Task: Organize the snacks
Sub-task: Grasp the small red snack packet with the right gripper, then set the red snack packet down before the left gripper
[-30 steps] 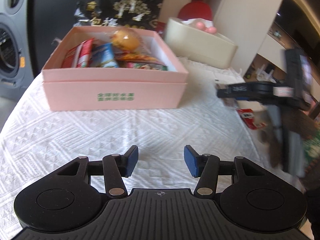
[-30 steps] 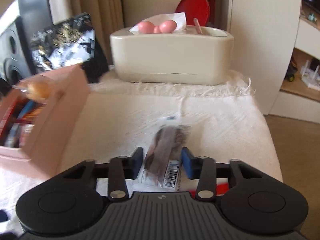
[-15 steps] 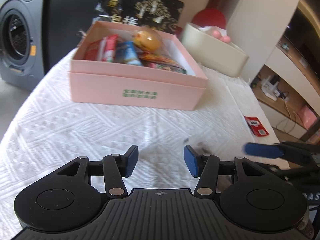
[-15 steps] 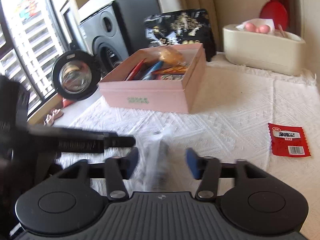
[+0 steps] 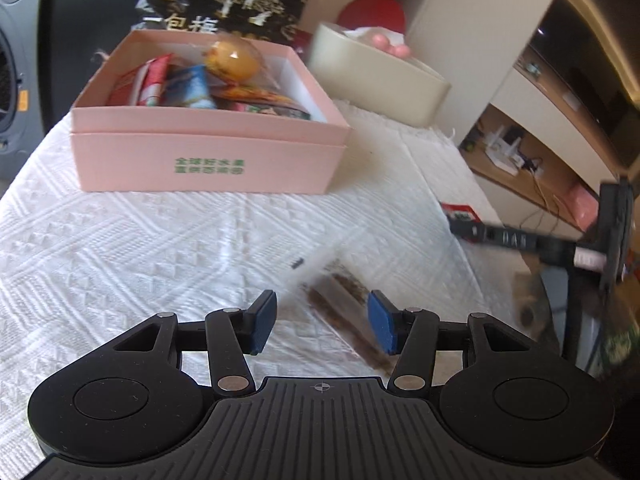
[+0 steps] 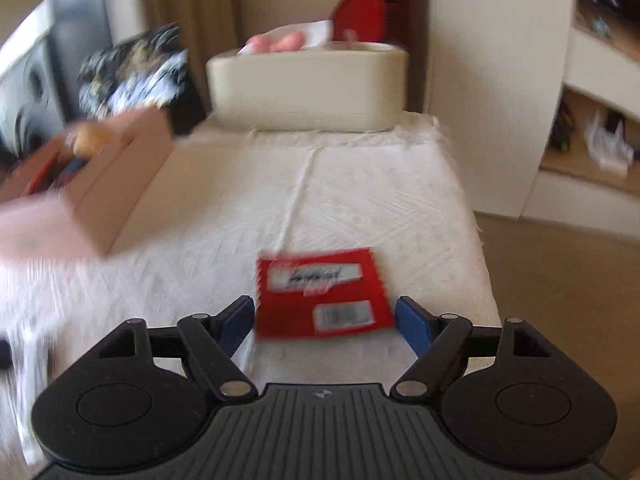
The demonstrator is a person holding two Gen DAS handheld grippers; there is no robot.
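A pink box holding several snack packets stands on the white tablecloth; it also shows blurred at the left of the right wrist view. A clear packet of brown snack lies on the cloth between the open fingers of my left gripper. A red snack packet lies flat between the open fingers of my right gripper; its edge shows in the left wrist view. The right gripper appears at the right of the left wrist view.
A cream tissue box with a red lid behind it stands at the far end of the table. A black printed bag leans behind the pink box. The table's right edge drops to the floor. A washing machine is at the left.
My right gripper let go of the brown snack packet, which now lies at my left gripper. The right gripper opened wider and swung over the red packet.
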